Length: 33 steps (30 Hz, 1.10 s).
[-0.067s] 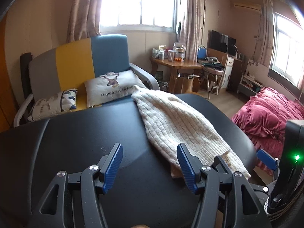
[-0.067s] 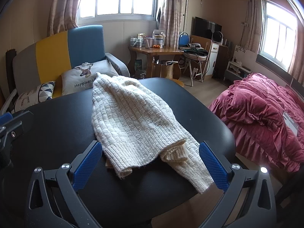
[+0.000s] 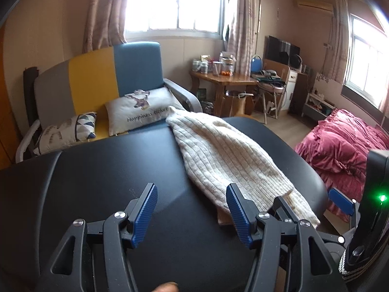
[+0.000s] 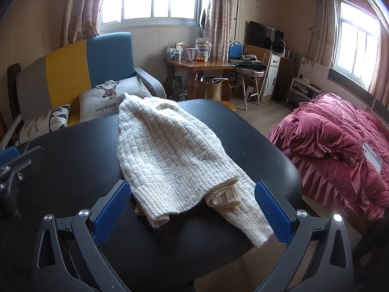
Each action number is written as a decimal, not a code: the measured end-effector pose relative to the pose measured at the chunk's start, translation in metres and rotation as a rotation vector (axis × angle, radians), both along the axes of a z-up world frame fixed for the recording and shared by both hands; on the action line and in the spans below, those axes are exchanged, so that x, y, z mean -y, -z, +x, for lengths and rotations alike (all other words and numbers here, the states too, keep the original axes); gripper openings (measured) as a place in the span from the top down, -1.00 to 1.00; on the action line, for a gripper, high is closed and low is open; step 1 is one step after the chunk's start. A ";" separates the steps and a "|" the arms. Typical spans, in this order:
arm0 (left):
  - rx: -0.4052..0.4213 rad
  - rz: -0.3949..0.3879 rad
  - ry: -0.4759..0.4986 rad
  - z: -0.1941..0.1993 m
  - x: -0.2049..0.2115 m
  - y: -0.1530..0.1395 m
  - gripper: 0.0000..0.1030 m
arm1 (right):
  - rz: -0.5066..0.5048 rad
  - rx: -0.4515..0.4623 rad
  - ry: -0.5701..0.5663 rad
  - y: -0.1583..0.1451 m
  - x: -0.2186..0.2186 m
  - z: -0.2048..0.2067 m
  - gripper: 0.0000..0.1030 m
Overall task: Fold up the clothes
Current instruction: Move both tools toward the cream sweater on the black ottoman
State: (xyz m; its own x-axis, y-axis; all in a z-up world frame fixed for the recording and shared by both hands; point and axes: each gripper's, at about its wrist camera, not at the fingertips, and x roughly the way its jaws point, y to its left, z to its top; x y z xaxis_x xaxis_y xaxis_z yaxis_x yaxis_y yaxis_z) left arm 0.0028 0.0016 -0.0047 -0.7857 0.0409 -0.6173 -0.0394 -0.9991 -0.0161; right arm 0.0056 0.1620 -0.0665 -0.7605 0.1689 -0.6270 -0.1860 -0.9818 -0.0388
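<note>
A cream knitted sweater [image 4: 170, 155] lies folded lengthwise on the black table [image 4: 73, 170], with a sleeve end hanging toward the near right edge. It also shows in the left wrist view [image 3: 226, 155]. My right gripper [image 4: 192, 194] is open wide and empty, its blue pads on either side of the sweater's near end. My left gripper [image 3: 192, 194] is open and empty, hovering over the bare table [image 3: 97, 182] just left of the sweater's near end. The right gripper's blue pad [image 3: 340, 200] shows at the right of the left wrist view.
A sofa [image 4: 73, 68] with cushions stands behind the table. A bed with a red quilt [image 4: 340, 146] is at the right. A wooden side table [image 4: 199, 65] with jars and a chair stand at the back.
</note>
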 end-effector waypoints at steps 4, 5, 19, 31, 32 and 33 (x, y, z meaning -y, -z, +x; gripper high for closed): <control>-0.010 -0.010 0.029 0.005 -0.003 0.008 -0.17 | -0.007 0.011 0.005 0.008 -0.002 -0.001 -1.00; -0.013 -0.012 0.036 0.006 -0.003 0.010 -0.17 | -0.008 0.013 0.007 0.010 -0.002 -0.001 -1.00; 0.242 0.127 0.012 0.012 0.067 0.099 -0.18 | -0.070 0.108 -0.020 0.036 -0.011 0.003 -1.00; 0.260 0.245 -0.431 0.058 0.268 0.115 -0.18 | -0.193 0.111 -0.247 0.030 -0.013 -0.014 -1.00; 0.266 0.238 -0.445 0.060 0.276 0.116 -0.18 | -0.246 0.117 -0.267 0.028 -0.016 -0.024 -1.00; 0.275 0.233 -0.453 0.061 0.282 0.118 -0.18 | -0.300 0.123 -0.287 0.027 -0.018 -0.033 -1.00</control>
State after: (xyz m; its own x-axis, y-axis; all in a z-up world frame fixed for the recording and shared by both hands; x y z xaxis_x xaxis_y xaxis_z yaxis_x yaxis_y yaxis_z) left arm 0.0641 -0.2806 -0.1231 -0.5687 -0.1026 -0.8161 0.4280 -0.8842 -0.1871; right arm -0.0279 0.1803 -0.0931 -0.6662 -0.2421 -0.7053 0.0848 -0.9643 0.2509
